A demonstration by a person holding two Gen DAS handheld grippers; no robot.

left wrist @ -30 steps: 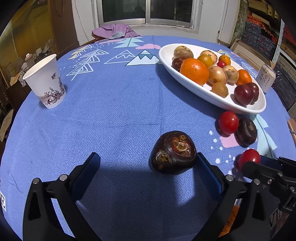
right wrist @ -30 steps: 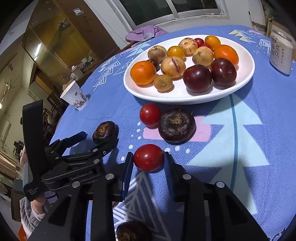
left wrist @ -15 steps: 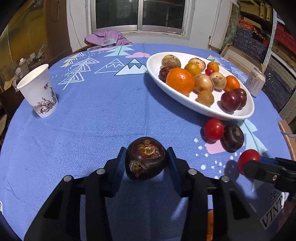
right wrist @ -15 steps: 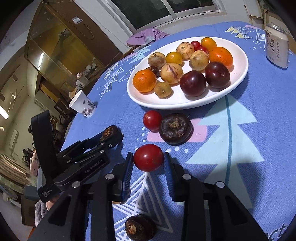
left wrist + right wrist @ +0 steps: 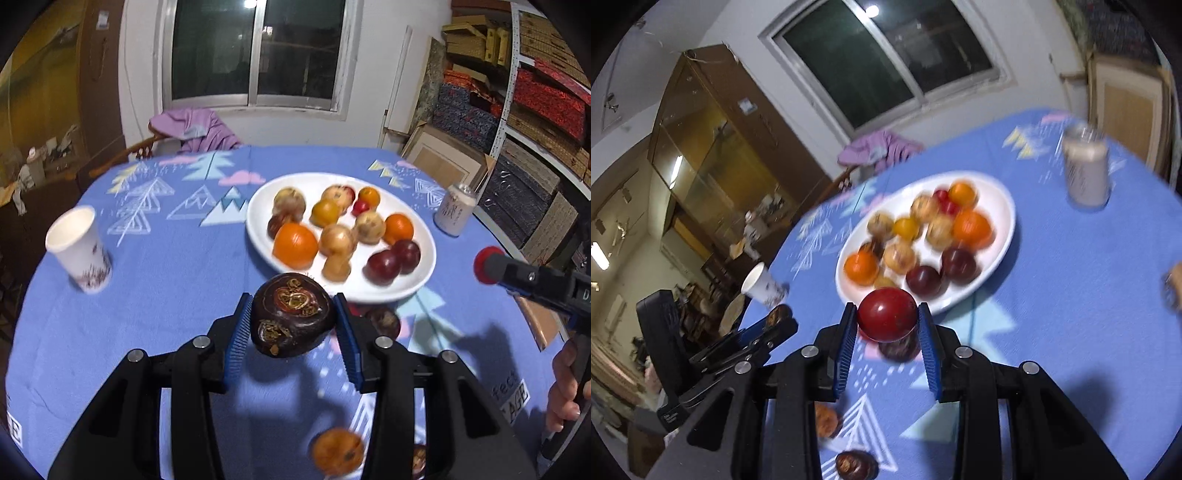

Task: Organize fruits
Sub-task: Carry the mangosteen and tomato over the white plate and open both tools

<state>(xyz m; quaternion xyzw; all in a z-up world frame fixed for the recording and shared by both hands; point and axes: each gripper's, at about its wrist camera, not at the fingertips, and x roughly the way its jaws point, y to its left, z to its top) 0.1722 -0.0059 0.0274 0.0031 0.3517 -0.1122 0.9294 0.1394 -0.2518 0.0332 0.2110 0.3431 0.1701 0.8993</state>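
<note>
My left gripper point(image 5: 291, 325) is shut on a dark brown fruit point(image 5: 291, 314) and holds it above the blue tablecloth, in front of the white plate point(image 5: 258, 206) of several fruits. My right gripper point(image 5: 886, 325) is shut on a red tomato point(image 5: 887, 314), lifted above the cloth near the plate's point(image 5: 1004, 214) front rim. The tomato and right gripper also show at the right of the left wrist view point(image 5: 484, 266). The left gripper shows at the left of the right wrist view point(image 5: 779, 317).
A paper cup point(image 5: 79, 251) stands at the left and a can point(image 5: 456, 214) right of the plate. A dark fruit point(image 5: 384, 321) and an orange-brown fruit point(image 5: 338, 448) lie on the cloth near me. More loose fruits point(image 5: 855, 465) lie below the right gripper.
Both grippers have lifted their fruits off the cloth and moved toward the plate. The left gripper closed on the dark fruit a second ago.
</note>
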